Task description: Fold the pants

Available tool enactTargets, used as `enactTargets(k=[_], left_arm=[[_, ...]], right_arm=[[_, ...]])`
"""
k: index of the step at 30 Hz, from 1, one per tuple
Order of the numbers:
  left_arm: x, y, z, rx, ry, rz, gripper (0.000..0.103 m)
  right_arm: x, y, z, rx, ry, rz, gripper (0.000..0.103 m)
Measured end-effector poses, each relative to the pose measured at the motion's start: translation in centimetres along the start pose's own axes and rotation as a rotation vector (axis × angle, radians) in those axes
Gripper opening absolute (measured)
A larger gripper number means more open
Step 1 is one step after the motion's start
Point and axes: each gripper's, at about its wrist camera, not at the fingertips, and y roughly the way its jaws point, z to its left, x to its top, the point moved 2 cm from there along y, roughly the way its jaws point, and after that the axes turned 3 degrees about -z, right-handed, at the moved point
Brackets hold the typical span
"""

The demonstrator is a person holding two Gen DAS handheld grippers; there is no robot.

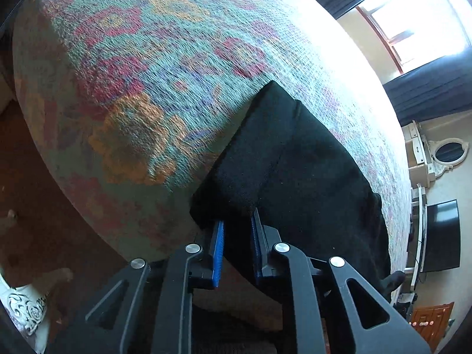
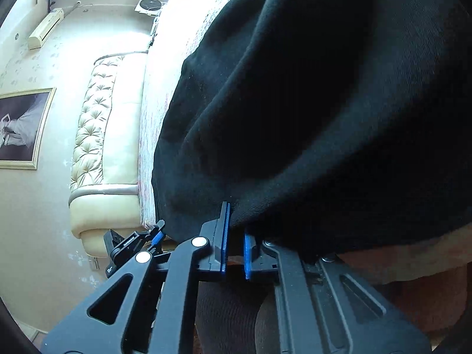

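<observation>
The black pants [image 1: 309, 177] lie along the near edge of a bed with a floral knitted cover [image 1: 147, 73]. A folded corner of them reaches to my left gripper [image 1: 237, 221], which is shut on that corner, black cloth filling the gap between the blue pads [image 1: 219, 244]. In the right wrist view the pants [image 2: 324, 103] bulk up in thick folds over most of the picture. My right gripper [image 2: 237, 224] is shut on their lower hem. Its left pad [image 2: 225, 236] shows, while cloth covers the tip of the other finger.
A cream tufted headboard [image 2: 91, 124] stands at the bed's end, with a framed picture [image 2: 20, 126] and an air conditioner [image 2: 45, 28] on the wall. A bright window with dark curtains [image 1: 413, 20] and a television [image 1: 442, 236] lie beyond the bed. Brown floor [image 1: 29, 177] shows below.
</observation>
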Motion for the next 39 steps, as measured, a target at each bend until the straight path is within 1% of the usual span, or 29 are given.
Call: enactTargets(k=[2, 4, 6, 7, 8, 9, 10, 11, 12, 13, 15, 17, 18, 19, 21, 22, 24, 26, 27, 29, 30, 31, 32, 33, 35, 36, 37, 38, 39], left_arm=[[0.2, 0.0, 0.4, 0.025, 0.010, -0.003, 0.016], [0.0, 0.4, 0.8, 0.037, 0.007, 0.010, 0.017], [-0.1, 0.4, 0.5, 0.045, 0.038, 0.006, 0.021], [-0.2, 0.2, 0.3, 0.037, 0.041, -0.001, 0.022], [-0.2, -0.2, 0.1, 0.028, 0.028, -0.005, 0.029], [-0.2, -0.7, 0.2, 0.036, 0.006, -0.016, 0.041], [-0.2, -1.4, 0.7, 0.050, -0.017, -0.036, 0.046], [-0.2, -1.9, 1.1, 0.059, -0.037, -0.056, 0.049], [-0.2, -2.5, 1.5, 0.072, -0.052, -0.073, 0.049], [-0.3, -3.0, 1.8, 0.093, -0.064, -0.095, 0.049], [-0.1, -3.7, 2.3, 0.103, -0.081, -0.134, 0.049], [0.3, -4.0, 2.2, 0.097, -0.081, -0.171, 0.049], [0.4, -4.1, 2.0, 0.088, -0.073, -0.182, 0.051], [1.5, -3.8, 0.9, 0.075, -0.063, -0.191, 0.054], [1.7, -3.5, -0.2, 0.018, -0.033, -0.214, 0.070], [1.8, -3.2, -0.9, -0.018, -0.004, -0.218, 0.072], [2.2, -2.3, -3.0, -0.072, 0.061, -0.214, 0.078], [2.2, -1.2, -5.2, -0.110, 0.118, -0.206, 0.079], [2.1, -0.6, -6.0, -0.138, 0.141, -0.186, 0.080], [1.8, 0.5, -7.3, -0.178, 0.163, -0.142, 0.080], [1.6, 0.9, -7.7, -0.189, 0.170, -0.125, 0.080], [1.4, 1.4, -8.0, -0.190, 0.177, -0.108, 0.080], [1.2, 1.8, -8.1, -0.176, 0.181, -0.092, 0.080], [0.9, 2.2, -8.1, -0.160, 0.183, -0.076, 0.080], [0.6, 3.0, -7.7, -0.152, 0.189, -0.056, 0.080], [0.5, 2.9, -7.6, -0.154, 0.195, -0.059, 0.080], [0.5, 2.8, -7.6, -0.157, 0.199, -0.060, 0.080], [0.6, 2.8, -7.6, -0.159, 0.201, -0.059, 0.080], [0.6, 2.7, -7.4, -0.161, 0.199, -0.059, 0.080]], right_arm=[[-0.8, 0.4, -0.2, -0.017, 0.002, 0.014, 0.007], [-0.9, 0.7, -0.7, -0.013, 0.012, 0.018, 0.007], [-0.5, 0.8, -1.3, 0.029, 0.068, 0.037, 0.008], [-0.5, 0.6, -1.7, 0.057, 0.106, 0.049, 0.012], [-0.5, -0.1, -2.0, 0.071, 0.140, 0.059, 0.015], [-0.3, -0.8, -2.1, 0.074, 0.164, 0.061, 0.021], [-0.3, -1.5, -2.3, 0.075, 0.172, 0.056, 0.030], [-0.1, -2.9, -2.3, 0.071, 0.165, 0.041, 0.035], [0.3, -4.4, -2.3, 0.061, 0.149, 0.021, 0.046], [0.9, -6.2, -2.2, 0.048, 0.126, -0.007, 0.048], [2.6, -10.8, -2.9, -0.002, 0.058, -0.103, 0.048], [4.5, -16.8, -4.8, -0.110, 0.003, -0.263, 0.048], [5.4, -20.1, -6.2, -0.164, 0.004, -0.352, 0.048], [6.2, -23.5, -7.8, -0.197, 0.021, -0.432, 0.048], [7.5, -30.0, -11.4, -0.261, 0.078, -0.594, 0.048], [8.2, -32.9, -13.2, -0.297, 0.098, -0.653, 0.048], [9.4, -37.3, -16.7, -0.377, 0.113, -0.709, 0.048], [10.3, -39.9, -19.9, -0.486, 0.130, -0.711, 0.049], [10.4, -40.9, -22.0, -0.504, 0.146, -0.699, 0.049], [10.6, -41.5, -24.7, -0.491, 0.198, -0.687, 0.050], [10.5, -41.6, -25.7, -0.438, 0.210, -0.689, 0.050], [10.5, -41.8, -26.1, -0.413, 0.208, -0.702, 0.052], [10.4, -41.6, -26.0, -0.413, 0.187, -0.704, 0.053], [10.4, -41.2, -25.7, -0.436, 0.152, -0.686, 0.053], [10.5, -39.1, -23.9, -0.548, 0.086, -0.649, 0.038], [10.7, -38.7, -23.5, -0.564, 0.059, -0.631, 0.025], [10.8, -38.0, -22.6, -0.552, 0.044, -0.622, 0.021], [10.8, -38.2, -22.2, -0.555, 0.023, -0.620, 0.020], [11.6, -38.7, -21.4, -0.576, -0.006, -0.632, 0.019]])
